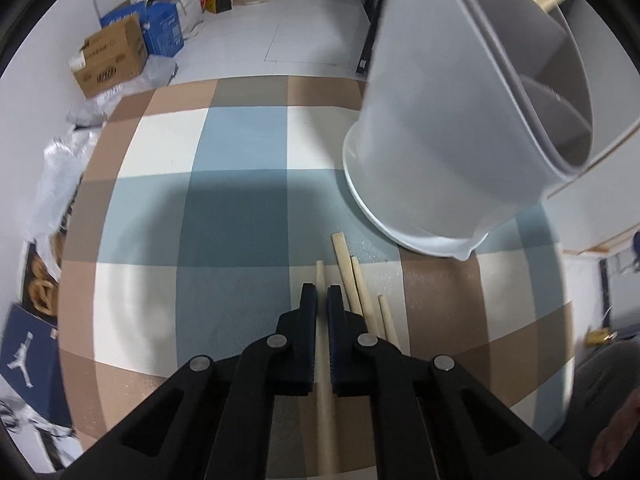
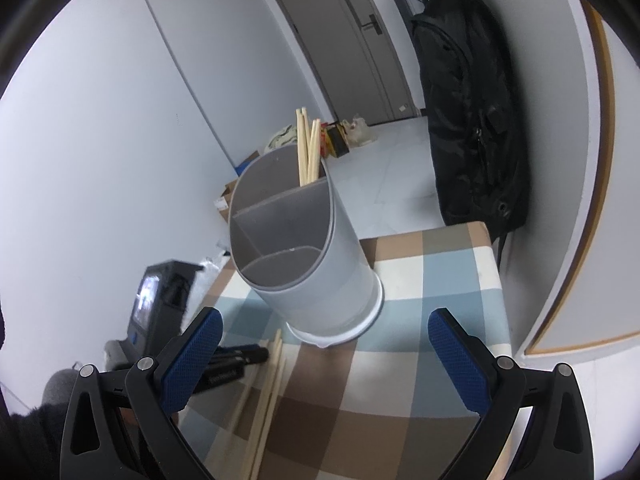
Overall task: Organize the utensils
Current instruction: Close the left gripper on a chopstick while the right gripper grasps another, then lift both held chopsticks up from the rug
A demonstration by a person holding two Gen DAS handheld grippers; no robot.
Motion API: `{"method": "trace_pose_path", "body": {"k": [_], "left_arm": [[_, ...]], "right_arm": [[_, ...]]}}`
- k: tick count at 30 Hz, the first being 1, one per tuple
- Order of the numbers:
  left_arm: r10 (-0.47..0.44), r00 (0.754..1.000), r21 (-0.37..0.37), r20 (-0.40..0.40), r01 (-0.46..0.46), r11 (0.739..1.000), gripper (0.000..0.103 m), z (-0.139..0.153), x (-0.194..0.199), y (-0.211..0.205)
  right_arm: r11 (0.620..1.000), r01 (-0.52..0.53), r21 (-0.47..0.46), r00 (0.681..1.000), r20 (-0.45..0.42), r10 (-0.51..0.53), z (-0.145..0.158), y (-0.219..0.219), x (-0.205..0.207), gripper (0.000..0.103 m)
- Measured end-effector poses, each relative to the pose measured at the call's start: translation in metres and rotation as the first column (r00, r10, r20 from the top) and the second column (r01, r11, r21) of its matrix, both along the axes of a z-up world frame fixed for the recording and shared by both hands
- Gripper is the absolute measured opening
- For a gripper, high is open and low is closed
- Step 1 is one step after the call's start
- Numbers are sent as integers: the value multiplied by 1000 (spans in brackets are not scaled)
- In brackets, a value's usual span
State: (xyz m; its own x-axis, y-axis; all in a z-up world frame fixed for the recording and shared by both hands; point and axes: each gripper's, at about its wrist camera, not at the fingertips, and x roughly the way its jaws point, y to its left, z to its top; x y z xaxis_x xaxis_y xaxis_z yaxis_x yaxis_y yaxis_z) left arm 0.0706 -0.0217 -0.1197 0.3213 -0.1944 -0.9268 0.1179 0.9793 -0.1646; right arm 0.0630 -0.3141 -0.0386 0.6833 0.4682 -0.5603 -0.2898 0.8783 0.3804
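A grey divided utensil holder (image 2: 312, 264) stands on the checked tablecloth (image 2: 432, 280); it also shows at the upper right of the left wrist view (image 1: 460, 128). Several wooden chopsticks (image 2: 308, 148) stand in its back compartment. More chopsticks (image 1: 360, 292) lie on the cloth in front of it, also in the right wrist view (image 2: 268, 384). My left gripper (image 1: 322, 292) is shut on one chopstick (image 1: 325, 400) low over the cloth. My right gripper (image 2: 324, 320) is open and empty, in front of the holder.
Cardboard and blue boxes (image 1: 120, 52) sit on the floor past the table's far edge. A black bag (image 2: 472, 112) hangs by the wall at the table's far right corner. A door (image 2: 340, 40) is behind. Plastic wrap (image 1: 60, 168) lies left of the table.
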Motion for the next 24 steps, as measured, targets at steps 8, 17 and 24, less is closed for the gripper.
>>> {"method": "trace_pose_path", "body": {"k": [8,17,24], "left_arm": [[42,994,-68,102,-35,997,1,26,-12,15],[129,972,-162,194,-98,982,1,49,-17,41],[185,961,-227,207,-137,964,1,54,-13,69]], "right_arm": [[998,-61,4,990,-126,61,-21,11,9,103],[978,-202,-62,956,-227,183,-41,56,1,63],[954,-283,-100,930,-274,247,-47,102,13,41]]}}
